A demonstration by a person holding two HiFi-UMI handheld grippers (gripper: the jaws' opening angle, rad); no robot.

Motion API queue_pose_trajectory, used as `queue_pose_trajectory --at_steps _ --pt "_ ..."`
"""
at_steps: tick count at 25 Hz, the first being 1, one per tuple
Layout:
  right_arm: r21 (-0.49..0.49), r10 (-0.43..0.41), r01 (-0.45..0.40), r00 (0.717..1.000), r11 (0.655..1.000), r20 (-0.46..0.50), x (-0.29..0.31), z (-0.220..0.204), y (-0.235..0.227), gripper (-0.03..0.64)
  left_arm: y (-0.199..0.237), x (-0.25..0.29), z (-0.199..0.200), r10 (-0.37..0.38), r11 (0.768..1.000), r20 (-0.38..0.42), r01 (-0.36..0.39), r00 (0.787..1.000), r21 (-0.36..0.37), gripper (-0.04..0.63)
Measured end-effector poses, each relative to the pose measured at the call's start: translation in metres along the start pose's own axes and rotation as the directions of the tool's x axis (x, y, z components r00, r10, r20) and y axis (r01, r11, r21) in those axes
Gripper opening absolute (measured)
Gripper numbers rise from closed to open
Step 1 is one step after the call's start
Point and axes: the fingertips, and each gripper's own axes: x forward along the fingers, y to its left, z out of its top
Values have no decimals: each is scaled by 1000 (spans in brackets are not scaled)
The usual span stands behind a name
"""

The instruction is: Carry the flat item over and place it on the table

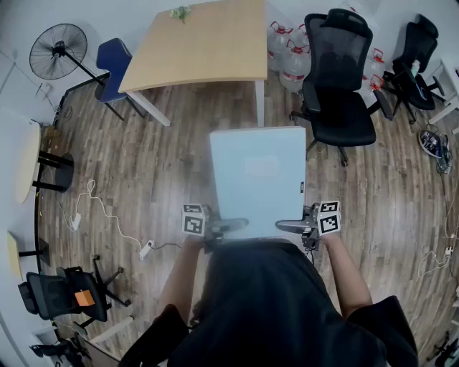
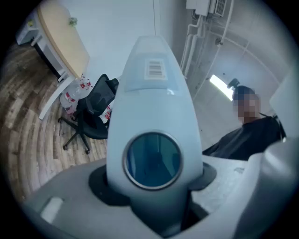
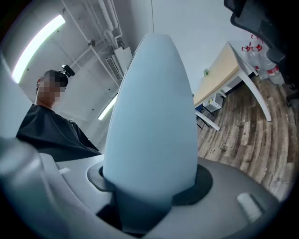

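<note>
From the head view, a pale blue-grey flat panel (image 1: 258, 179) is held level in the air above the wood-plank floor (image 1: 158, 165), well short of the light wooden bench (image 1: 201, 50) ahead. Its near edge is gripped at both corners. The left hand-held gripper (image 1: 229, 226) is clamped on the left corner and the right hand-held gripper (image 1: 292, 226) on the right one, each with its jaws pressed against the panel's two faces. The left gripper view shows what the head view cannot: a side of the flat panel (image 2: 154, 93) carrying a round dark-blue disc (image 2: 152, 161) with a metal rim and, farther out, a barcode label (image 2: 156, 68). The left hand-held gripper (image 2: 154, 205) grips the panel just below the disc. In the right gripper view the flat panel (image 3: 152, 116) shows only a plain, unmarked face rising out of the right hand-held gripper (image 3: 140, 205). Both gripper views also take in the white ceiling with strip lights (image 3: 37, 44) and the person in a dark top (image 3: 51, 133). The bench (image 3: 219, 74) stands on white legs with a small green plant (image 1: 179, 12) at its far edge. Around it are a standing fan (image 1: 59, 50), a blue chair (image 1: 113, 68), black office chairs (image 1: 337, 86), water jugs (image 1: 290, 57) and a white cable (image 1: 107, 215) trailing over the floor.
</note>
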Motion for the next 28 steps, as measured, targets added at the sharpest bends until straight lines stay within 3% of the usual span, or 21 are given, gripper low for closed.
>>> queue_pose_trajectory --at_steps 11,19,28 --pt "15 2 -2 1000 1000 -3 -28 4 -7 304 8 29 2 5 1000 -6 -5 1000 -28 302" --pt "85 -11 12 1000 996 -18 -17 17 -40 304 42 19 15 13 996 21 -11 1000 -85 307" --pt "81 -53 54 998 995 -14 3 72 -86 296 90 7 77 -32 995 26 34 999 -94 316"
